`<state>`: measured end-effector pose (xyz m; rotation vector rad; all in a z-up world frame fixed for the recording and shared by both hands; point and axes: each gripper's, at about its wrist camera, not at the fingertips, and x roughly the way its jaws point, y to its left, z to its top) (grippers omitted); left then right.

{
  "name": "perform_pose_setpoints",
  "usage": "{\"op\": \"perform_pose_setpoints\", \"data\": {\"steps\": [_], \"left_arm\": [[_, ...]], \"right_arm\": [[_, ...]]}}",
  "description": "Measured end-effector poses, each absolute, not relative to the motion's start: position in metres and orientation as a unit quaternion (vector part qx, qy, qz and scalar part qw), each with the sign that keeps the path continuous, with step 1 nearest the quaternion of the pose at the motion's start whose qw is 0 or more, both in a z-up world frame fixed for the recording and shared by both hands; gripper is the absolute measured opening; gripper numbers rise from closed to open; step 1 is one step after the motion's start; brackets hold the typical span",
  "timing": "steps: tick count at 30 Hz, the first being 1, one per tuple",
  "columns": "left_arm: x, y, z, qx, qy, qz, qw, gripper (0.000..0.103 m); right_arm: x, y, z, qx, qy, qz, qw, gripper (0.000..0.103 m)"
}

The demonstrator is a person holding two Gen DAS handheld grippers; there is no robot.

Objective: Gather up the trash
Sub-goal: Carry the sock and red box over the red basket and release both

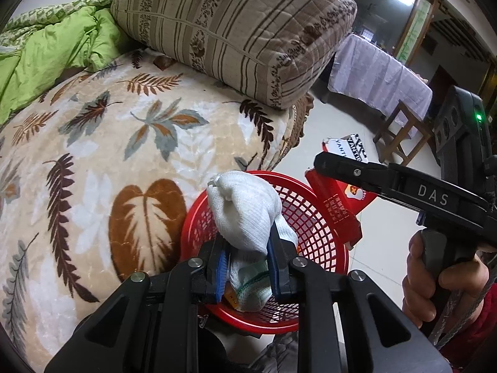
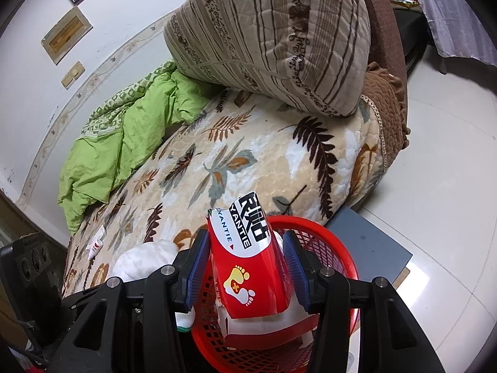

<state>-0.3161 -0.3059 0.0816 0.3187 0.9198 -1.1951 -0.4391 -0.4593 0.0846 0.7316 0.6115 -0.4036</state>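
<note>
A red mesh basket [image 1: 313, 217] stands on the floor beside the bed; it also shows in the right wrist view [image 2: 335, 248]. My left gripper [image 1: 245, 261] is shut on a white knit glove [image 1: 245, 211] and holds it over the basket. My right gripper [image 2: 245, 267] is shut on a red and white carton [image 2: 248, 264] marked YANTIE, above the basket. The right gripper's finger [image 1: 372, 174] and the carton [image 1: 338, 208] show in the left wrist view at the basket's right. A small white and red wrapper [image 2: 96, 244] lies on the bed blanket.
A leaf-patterned blanket [image 1: 102, 161] covers the bed. A striped brown cushion [image 1: 236, 28] and a green quilt [image 1: 56, 46] lie on it. A grey board [image 2: 372, 245] lies on the tiled floor. A wooden stool [image 1: 400, 130] and a draped table [image 1: 379, 74] stand at the right.
</note>
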Motion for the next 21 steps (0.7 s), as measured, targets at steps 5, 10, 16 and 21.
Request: {"op": "perform_pose_setpoints", "data": {"steps": [5,10,16,21], "left_arm": [[-0.318,-0.308,0.08,0.146,0.416,-0.543,0.715,0.027],[-0.319,-0.31,0.08,0.145,0.415,-0.544,0.715,0.038],[-0.324,-0.308,0.085,0.144,0.403,-0.549,0.717,0.053],[-0.324,-0.303,0.089,0.143,0.392,-0.542,0.729,0.063]], "right_arm": [[-0.44,-0.463,0.078,0.353,0.297,-0.198,0.865,0.057],[-0.44,-0.465,0.077,0.354,0.299,-0.201,0.863,0.058],[-0.442,-0.465,0.08,0.352,0.296,-0.205,0.864,0.058],[-0.442,-0.462,0.086,0.347,0.293,-0.205,0.867,0.059]]}}
